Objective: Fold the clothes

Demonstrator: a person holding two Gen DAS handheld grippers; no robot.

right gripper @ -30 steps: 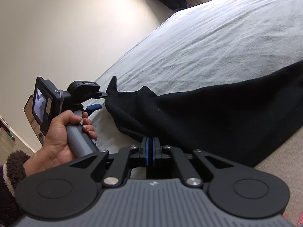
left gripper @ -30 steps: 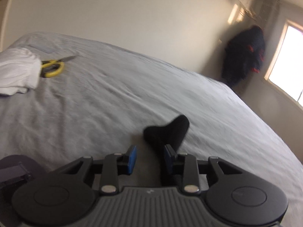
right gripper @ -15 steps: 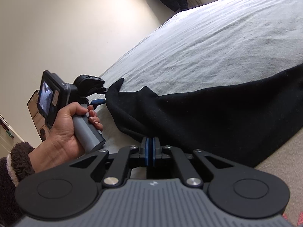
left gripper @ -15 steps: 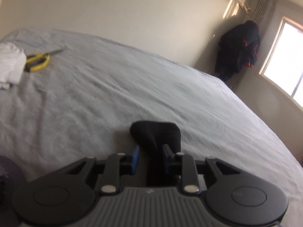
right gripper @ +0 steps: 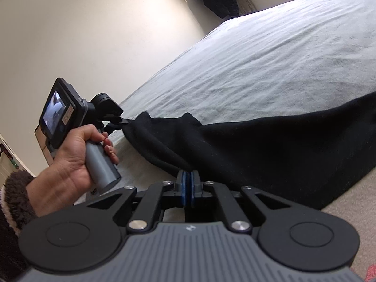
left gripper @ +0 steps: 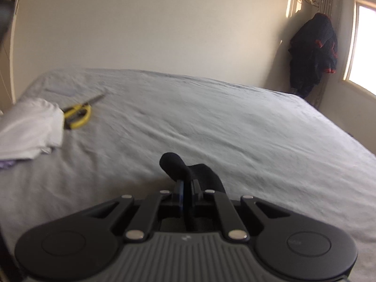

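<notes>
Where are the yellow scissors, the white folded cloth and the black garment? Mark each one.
yellow scissors (left gripper: 78,115): left wrist view, on the yellow handle loops.
white folded cloth (left gripper: 30,129): left wrist view, on its top surface.
black garment (right gripper: 270,155): right wrist view, on the broad middle draped over the bed edge.

At the bottom centre of the frame the right gripper has its blue pads pressed together on the near edge of a black garment. The garment spreads rightward over the edge of a grey bed. At left, a hand in a fuzzy brown sleeve holds the left gripper, which pinches 1 raised corner of the garment.
</notes>
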